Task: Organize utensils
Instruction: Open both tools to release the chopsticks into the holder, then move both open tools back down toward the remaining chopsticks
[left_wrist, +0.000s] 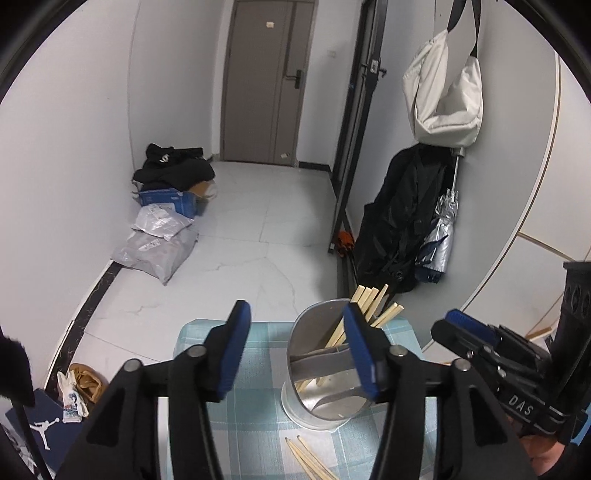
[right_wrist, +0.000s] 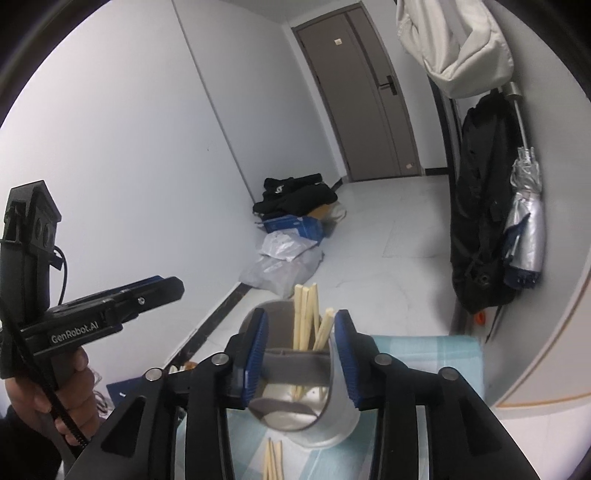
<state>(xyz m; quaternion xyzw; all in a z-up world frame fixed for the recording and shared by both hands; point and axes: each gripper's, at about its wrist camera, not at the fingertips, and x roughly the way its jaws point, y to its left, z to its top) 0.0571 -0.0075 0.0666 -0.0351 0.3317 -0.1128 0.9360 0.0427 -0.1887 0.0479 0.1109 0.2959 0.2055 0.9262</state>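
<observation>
The right gripper (left_wrist: 458, 325) reads "DAS" on its side and the left gripper (right_wrist: 162, 288) reads "GenRobot.AI". Loose chopsticks (left_wrist: 306, 458) on the checked cloth (left_wrist: 258, 424) run off the bottom edge. A shiny steel cup (right_wrist: 310, 410) on the cloth holds pale wooden chopsticks (right_wrist: 306, 317), tips up. Both grippers' jaws stand apart, gripping nothing; the right's flank the cup.

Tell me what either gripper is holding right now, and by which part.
Nothing is held. The left gripper and right gripper are both open, pads bare. The metal cup of chopsticks only shows beyond their fingers, apparently untouched.
</observation>
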